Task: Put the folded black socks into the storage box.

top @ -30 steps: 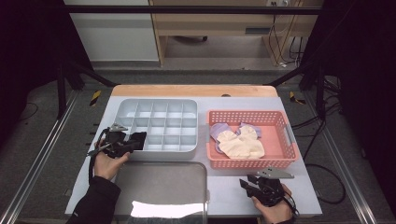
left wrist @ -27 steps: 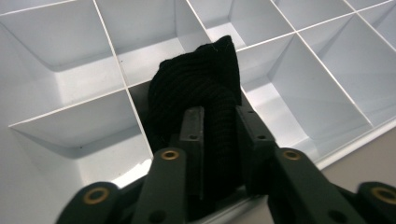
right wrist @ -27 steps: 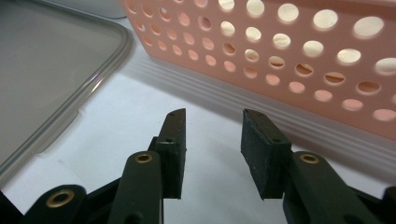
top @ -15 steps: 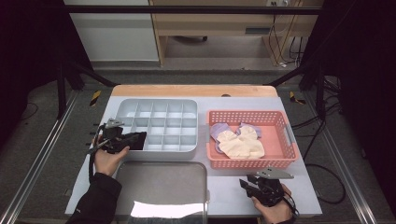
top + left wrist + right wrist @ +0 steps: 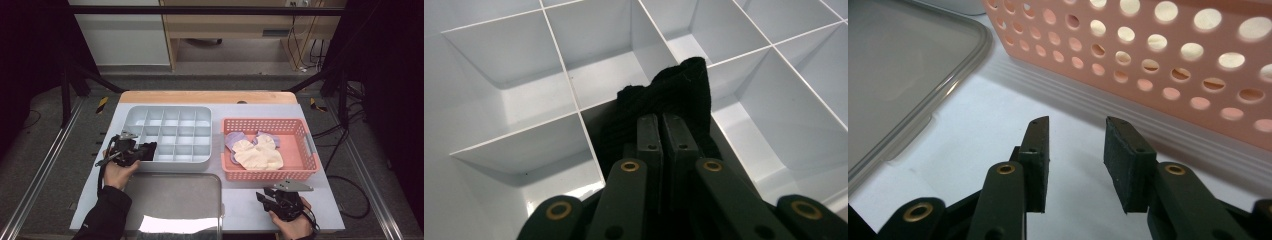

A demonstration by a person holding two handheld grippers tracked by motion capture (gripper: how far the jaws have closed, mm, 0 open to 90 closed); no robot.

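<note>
My left gripper (image 5: 146, 150) is shut on a black ribbed cloth (image 5: 669, 95) at the front-left corner of the grey compartment tray (image 5: 170, 108). In the left gripper view the cloth hangs from the shut left gripper (image 5: 661, 119) over a front-row cell, above the dividers (image 5: 574, 105). My right gripper (image 5: 264, 196) rests low on the white table near its front edge, just in front of the pink basket (image 5: 306, 131). In the right gripper view the right gripper (image 5: 1075, 137) stands open with nothing between its pads, and the basket's perforated wall (image 5: 1158, 55) is close ahead.
The pink basket holds a cream cloth (image 5: 259, 155) and lilac cloths (image 5: 234, 140). A grey tray lid (image 5: 172, 200) lies flat at the table's front, between the two hands, and its rim (image 5: 953, 70) is left of the right gripper. The tray's other cells look bare.
The left gripper has edged slightly right and levelled out, carrying the black cloth over the tray's front-left cells. The right gripper has stayed put.
</note>
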